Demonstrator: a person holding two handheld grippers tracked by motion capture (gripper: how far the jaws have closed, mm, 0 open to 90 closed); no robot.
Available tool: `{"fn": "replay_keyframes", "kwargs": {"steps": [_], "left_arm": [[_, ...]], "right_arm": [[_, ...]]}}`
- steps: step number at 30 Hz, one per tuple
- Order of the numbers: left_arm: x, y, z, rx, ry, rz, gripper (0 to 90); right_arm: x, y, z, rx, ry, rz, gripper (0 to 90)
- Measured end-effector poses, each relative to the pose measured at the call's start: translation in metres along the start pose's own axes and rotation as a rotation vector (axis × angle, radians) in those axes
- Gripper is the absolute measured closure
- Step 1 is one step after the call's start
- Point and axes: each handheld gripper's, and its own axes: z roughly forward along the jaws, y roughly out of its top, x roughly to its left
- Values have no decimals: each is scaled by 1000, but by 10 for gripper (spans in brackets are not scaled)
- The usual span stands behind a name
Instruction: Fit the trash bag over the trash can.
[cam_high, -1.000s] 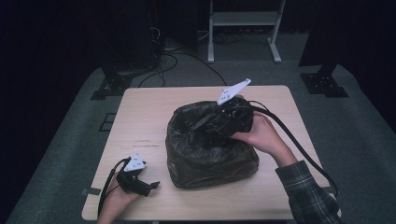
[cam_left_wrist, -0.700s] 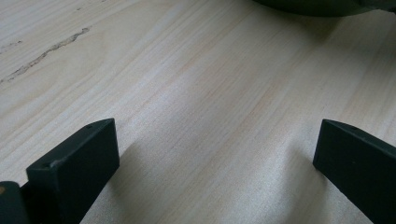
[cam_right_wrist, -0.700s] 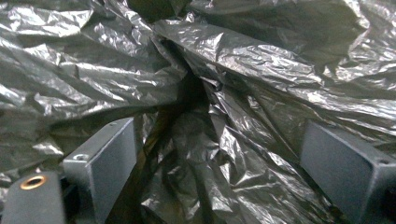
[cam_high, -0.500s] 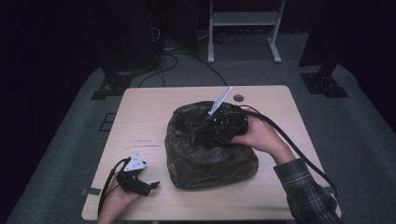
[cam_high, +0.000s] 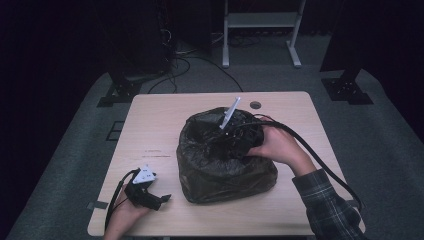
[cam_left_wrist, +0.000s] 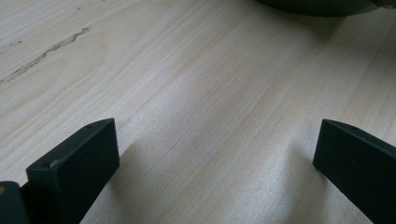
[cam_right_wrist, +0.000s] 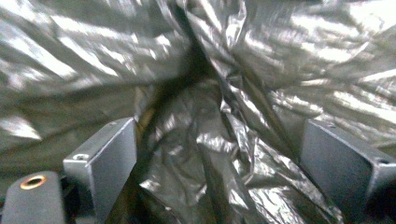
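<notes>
Bag (cam_high: 220, 160), dark crinkled plastic, sits mid-table, slightly toward the person's right, mouth up and slumped open. Right gripper (cam_high: 231, 131) now dips into that mouth, its grey plate tipped steeply up; 1 second ago the same plate lay flatter over the far rim, so the hand has rolled forward and pushed the tool down inside. In the right gripper view the 2 jaws stand apart with bunched film (cam_right_wrist: 210, 130) between them, not yet pinched. Judgement: this looks like the reach for a fold of lining, a clamp likely to follow.

Left gripper (cam_high: 162, 199) rests near the table's (cam_high: 160, 125) front left corner, unmoved over the last second, jaws wide apart over bare wood, bag edge (cam_left_wrist: 322, 5) just ahead. Cable (cam_high: 320, 160) loops off the right side.
</notes>
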Motion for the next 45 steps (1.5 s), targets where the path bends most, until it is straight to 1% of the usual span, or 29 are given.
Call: {"fn": "replay_keyframes", "kwargs": {"steps": [3, 4, 6, 9, 13, 14, 16, 19, 20, 21, 23, 27, 28, 33, 37, 38, 41, 42, 44, 45], "left_arm": [[0, 0, 0, 0, 0, 0, 0], [0, 0, 0, 0, 0, 0, 0], [0, 0, 0, 0, 0, 0, 0], [0, 0, 0, 0, 0, 0, 0], [0, 0, 0, 0, -1, 0, 0], [0, 0, 0, 0, 0, 0, 0], [0, 0, 0, 0, -1, -1, 0], [0, 0, 0, 0, -1, 0, 0], [0, 0, 0, 0, 0, 0, 0], [0, 0, 0, 0, 0, 0, 0], [0, 0, 0, 0, 0, 0, 0], [0, 0, 0, 0, 0, 0, 0], [0, 0, 0, 0, 0, 0, 0], [0, 0, 0, 0, -1, 0, 0], [0, 0, 0, 0, 0, 0, 0], [0, 0, 0, 0, 0, 0, 0], [0, 0, 0, 0, -1, 0, 0], [0, 0, 0, 0, 0, 1, 0], [0, 0, 0, 0, -1, 0, 0], [0, 0, 0, 0, -1, 0, 0]], "right_arm": [[-1, 2, -9, -61, 5, 19, 99], [-2, 3, -11, -73, 5, 23, 99], [-2, 6, -15, -78, -13, 22, 99], [0, 14, -21, -122, 4, 17, 99], [4, 28, -21, -150, 36, 7, 99], [4, 31, -19, -150, 41, 3, 99], [3, 38, -15, -143, 33, -4, 98], [-3, 44, -6, -154, 47, 19, 98], [-7, 46, -2, -142, 42, 19, 98], [-9, 47, 2, -125, 33, 31, 98], [-13, 50, 10, -109, 34, 40, 97], [-16, 57, 19, -80, 15, 46, 97], [-16, 59, 21, -79, 8, 45, 97], [-20, 61, 31, -77, 18, 61, 96], [-16, 61, 27, -78, 11, 54, 95], [-15, 60, 25, -85, 10, 44, 95], [-5, 58, 15, -103, 7, 36, 94], [-2, 58, 11, -109, 7, 23, 94], [5, 57, 6, -118, 17, 14, 94], [8, 56, 4, -123, 27, 18, 94]]}}
